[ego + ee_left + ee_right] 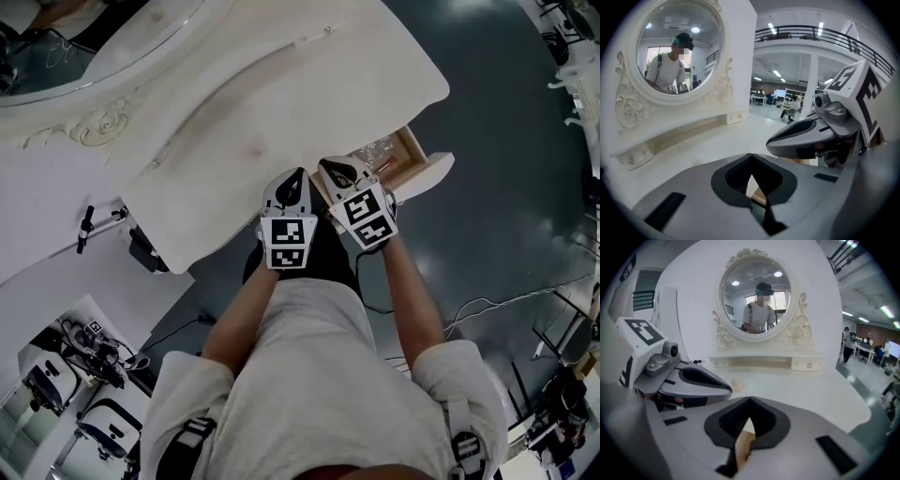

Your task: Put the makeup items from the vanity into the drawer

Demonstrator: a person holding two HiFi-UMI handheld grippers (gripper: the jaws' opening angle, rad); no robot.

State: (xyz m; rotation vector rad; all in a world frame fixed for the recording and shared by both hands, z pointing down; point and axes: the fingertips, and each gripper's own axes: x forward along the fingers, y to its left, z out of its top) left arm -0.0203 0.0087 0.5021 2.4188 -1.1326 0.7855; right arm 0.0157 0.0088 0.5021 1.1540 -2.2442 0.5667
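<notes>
The white vanity top (281,84) shows no makeup items that I can make out. Its wooden drawer (417,159) stands pulled out at the right front edge, with something shiny (377,148) inside. My left gripper (298,174) and right gripper (334,170) hover side by side over the vanity's front edge, just left of the drawer. In the left gripper view the left gripper (752,176) is shut with nothing in it, and the right gripper's body (811,136) sits close at the right. In the right gripper view the right gripper (749,420) is shut and empty too.
An oval mirror (757,296) in an ornate white frame stands at the back of the vanity, over a low shelf with a small knobbed drawer (808,364). Dark floor lies to the right, with a white cable (487,305). Equipment (84,375) stands at lower left.
</notes>
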